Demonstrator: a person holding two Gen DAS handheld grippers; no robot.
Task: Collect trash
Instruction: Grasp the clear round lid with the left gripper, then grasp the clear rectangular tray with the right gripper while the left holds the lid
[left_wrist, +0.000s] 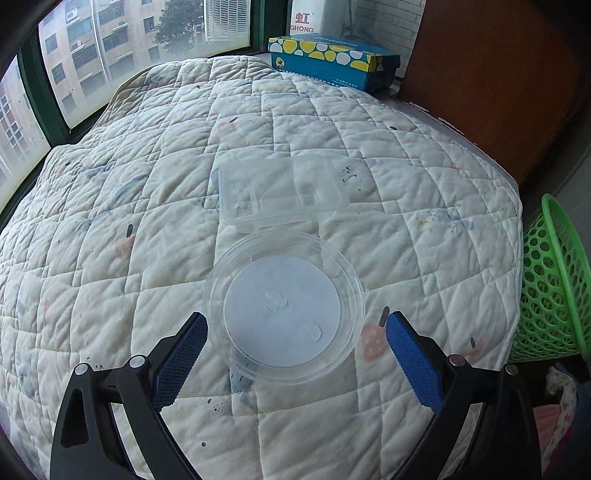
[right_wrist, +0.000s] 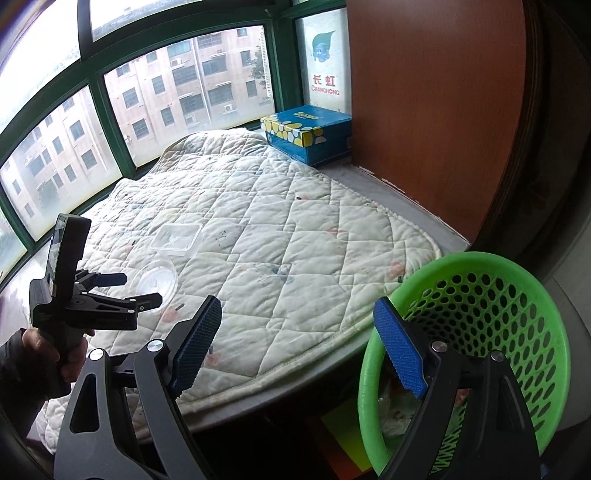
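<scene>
Tools both gape: left tool (left_wrist: 295, 325) straddles round lid (left_wrist: 284, 306), right tool (right_wrist: 297, 314) beside basket (right_wrist: 517, 280) rim.

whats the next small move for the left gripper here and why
Probably ease the left gripper forward and close on the round clear container. Its jaws are open with the container's near rim between the fingertips, nothing gripped yet. The green basket waits off the quilt's right edge, by the open, empty right gripper.

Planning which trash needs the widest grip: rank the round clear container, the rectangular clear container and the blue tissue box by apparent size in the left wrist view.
1. Round clear container, largest, though it lies nearest the camera.
2. and 3. Rectangular clear container and blue tissue box look alike; the box sits farthest away, so I will not rank them.
</scene>
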